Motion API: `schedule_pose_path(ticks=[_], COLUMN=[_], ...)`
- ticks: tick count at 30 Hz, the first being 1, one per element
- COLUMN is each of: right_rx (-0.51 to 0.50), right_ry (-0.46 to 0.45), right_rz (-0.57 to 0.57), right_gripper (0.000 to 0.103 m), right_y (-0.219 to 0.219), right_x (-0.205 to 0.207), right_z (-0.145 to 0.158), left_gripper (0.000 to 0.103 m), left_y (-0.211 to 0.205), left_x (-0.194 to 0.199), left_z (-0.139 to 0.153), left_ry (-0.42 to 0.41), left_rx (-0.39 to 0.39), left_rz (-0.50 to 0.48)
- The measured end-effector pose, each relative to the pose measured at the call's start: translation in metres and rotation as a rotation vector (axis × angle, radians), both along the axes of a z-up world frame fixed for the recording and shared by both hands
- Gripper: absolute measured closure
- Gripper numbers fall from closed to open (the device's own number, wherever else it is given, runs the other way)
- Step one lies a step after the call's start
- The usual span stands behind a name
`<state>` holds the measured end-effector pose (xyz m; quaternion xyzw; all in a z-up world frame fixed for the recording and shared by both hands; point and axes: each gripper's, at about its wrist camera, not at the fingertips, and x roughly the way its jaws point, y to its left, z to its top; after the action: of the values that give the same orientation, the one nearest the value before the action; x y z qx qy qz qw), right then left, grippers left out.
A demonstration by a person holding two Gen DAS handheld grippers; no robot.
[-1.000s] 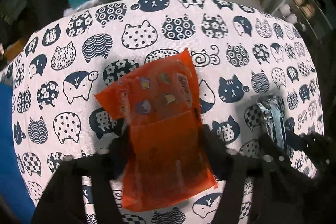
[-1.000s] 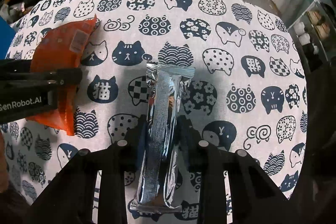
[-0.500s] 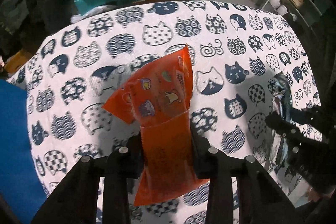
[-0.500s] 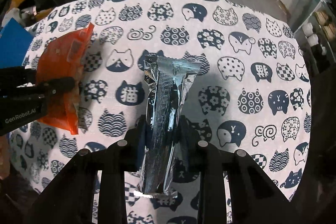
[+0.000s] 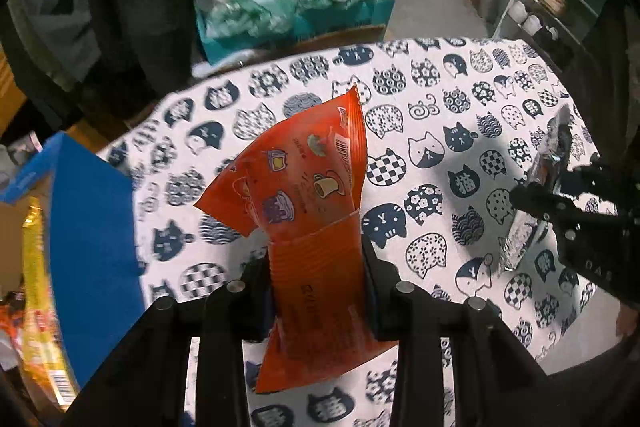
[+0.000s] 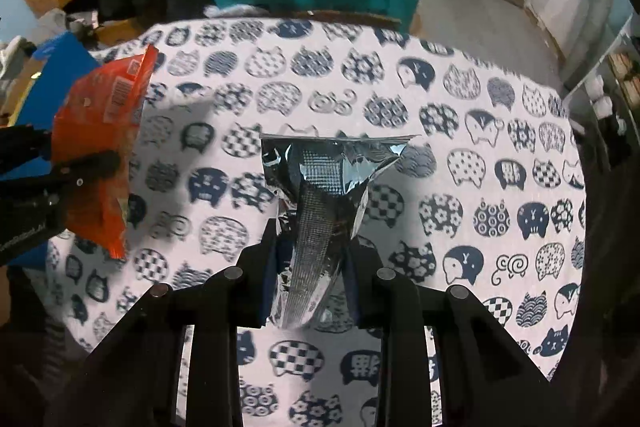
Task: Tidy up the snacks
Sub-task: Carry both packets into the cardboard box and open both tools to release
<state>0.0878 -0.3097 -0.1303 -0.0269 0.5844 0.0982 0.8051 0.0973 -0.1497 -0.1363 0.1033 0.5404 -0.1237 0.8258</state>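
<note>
- We hold the orange snack pouch (image 5: 316, 223) clamped in the left tool (image 5: 318, 267), both fingers pressed against its lower half, the upper half leaning out over the cat-print cloth (image 5: 440, 147) on the worktop.
- The right tool (image 6: 310, 267) is closed on the silver foil packet (image 6: 320, 211), gripped low, so its wide crimped top fans out above the fingers and clear of the cloth.
- To our left sits the blue box (image 5: 92, 227), open on top, with a yellow wrapper (image 5: 40, 307) already inside; we judge this to be where the snacks belong.
- We carry the orange pouch across first, since it is nearest the box, and keep it raised high enough that its hanging bottom corner passes above the box's blue wall instead of catching on it.
- We tip the left tool so the pouch points down into the opening before letting go; released flat, it could bridge the rim and slide back onto the cloth.
- We keep the squeeze light and steady: both wrappers are thin and crumple, and the foil one is slippery, so a slack grip may let it slip out.
- We hold the right tool back, well apart from the left, until the opening is free, so the two do not collide above the box.
</note>
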Motion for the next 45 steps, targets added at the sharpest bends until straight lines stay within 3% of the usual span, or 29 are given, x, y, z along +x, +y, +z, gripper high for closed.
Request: schedule_pose_path(ticks=[13,26,45], right_rx=[0.041,0.124,0.185], right_ry=[-0.083,-0.155,-0.15], right_rz=[0.062,0.178,0.369], right_gripper=[0.077,0.077,0.077], right_y=[0.042,0.117,0.247], right_x=[0.0,-0.001,0.007], right_z=[0.055,0.114,0.147], left_gripper=[0.068,0.068,0.068], left_y=[0.043,0.113,0.24], left_x=[-0.03,-0.051,-0.079], left_z=[0.053,0.089,0.11], left_ry=[-0.125,-0.204,-0.253], left_rx=[0.04,0.049,0.042], left_rz=[0.014,0.104,0.264])
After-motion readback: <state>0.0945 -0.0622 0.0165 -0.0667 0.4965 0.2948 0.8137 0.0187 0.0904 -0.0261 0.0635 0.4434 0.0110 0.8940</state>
